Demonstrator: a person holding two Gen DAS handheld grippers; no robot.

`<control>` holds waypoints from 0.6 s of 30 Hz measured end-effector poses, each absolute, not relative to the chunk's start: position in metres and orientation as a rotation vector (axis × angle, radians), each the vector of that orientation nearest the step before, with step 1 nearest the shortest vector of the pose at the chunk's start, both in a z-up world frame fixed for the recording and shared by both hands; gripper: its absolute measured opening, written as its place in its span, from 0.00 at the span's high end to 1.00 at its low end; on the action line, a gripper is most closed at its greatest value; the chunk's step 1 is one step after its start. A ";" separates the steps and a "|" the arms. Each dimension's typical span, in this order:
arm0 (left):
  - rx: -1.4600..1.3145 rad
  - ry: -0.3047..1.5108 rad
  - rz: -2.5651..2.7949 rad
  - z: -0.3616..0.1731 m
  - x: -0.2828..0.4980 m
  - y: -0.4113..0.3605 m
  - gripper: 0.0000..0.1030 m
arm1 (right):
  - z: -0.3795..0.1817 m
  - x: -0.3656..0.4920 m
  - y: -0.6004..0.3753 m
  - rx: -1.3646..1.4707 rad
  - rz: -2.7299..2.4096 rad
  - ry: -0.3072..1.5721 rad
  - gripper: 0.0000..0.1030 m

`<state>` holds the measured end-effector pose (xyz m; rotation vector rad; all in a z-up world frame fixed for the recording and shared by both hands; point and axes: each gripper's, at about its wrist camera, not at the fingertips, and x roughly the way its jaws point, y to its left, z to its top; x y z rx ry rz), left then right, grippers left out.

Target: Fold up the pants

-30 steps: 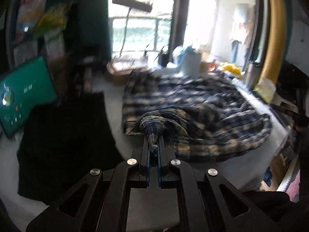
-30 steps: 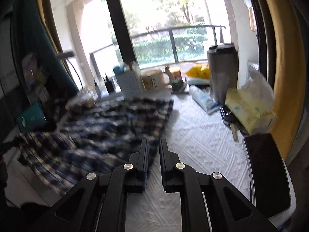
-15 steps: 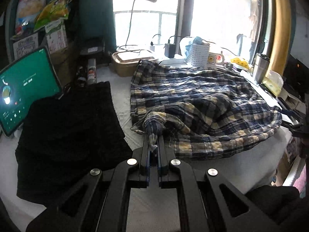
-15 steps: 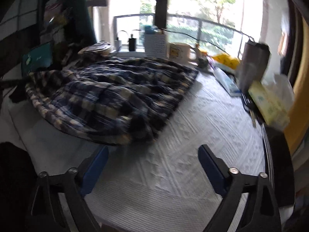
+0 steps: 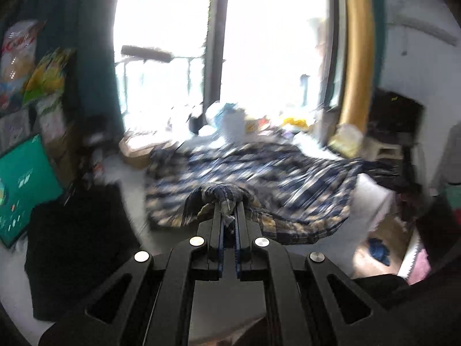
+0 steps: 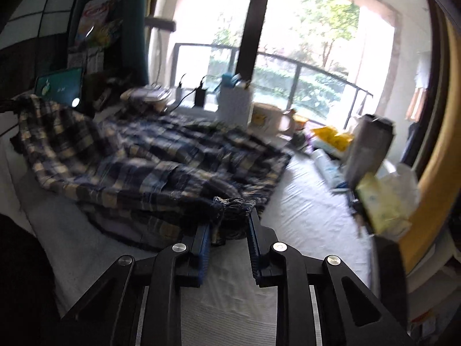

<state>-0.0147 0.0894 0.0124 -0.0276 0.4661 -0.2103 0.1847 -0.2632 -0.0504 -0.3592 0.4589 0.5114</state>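
Note:
The plaid blue-and-yellow pants (image 5: 259, 173) lie rumpled across the white table cover. My left gripper (image 5: 227, 216) is shut on a bunched corner of the pants and holds it slightly lifted; this view is blurred. In the right wrist view the pants (image 6: 144, 158) spread left and back. My right gripper (image 6: 229, 219) stands partly open, its jaws on either side of a frayed dark edge of the pants (image 6: 230, 201), with a clear gap between them.
A black cloth (image 5: 72, 245) and a green tablet (image 5: 23, 184) lie left. A white basket (image 6: 234, 106), mug (image 6: 266, 118), steel tumbler (image 6: 368, 147) and tissue pack (image 6: 386, 201) stand at the back and right. The table's right edge (image 5: 374, 199) drops off.
My right gripper moved in to the pants' near edge and its jaws narrowed from wide open around the fabric. My left gripper lifted its held corner, and the view swung.

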 end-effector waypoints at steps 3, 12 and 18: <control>0.001 0.410 -0.257 0.036 -0.023 0.073 0.96 | -0.032 0.184 -0.273 -0.331 0.502 0.426 0.77; 0.013 0.344 -0.217 0.068 -0.007 0.077 0.96 | 0.019 0.196 -0.298 -0.168 0.516 0.346 0.77; -0.036 0.424 -0.146 0.056 0.045 0.105 0.96 | 0.026 0.240 -0.319 0.002 0.498 0.384 0.77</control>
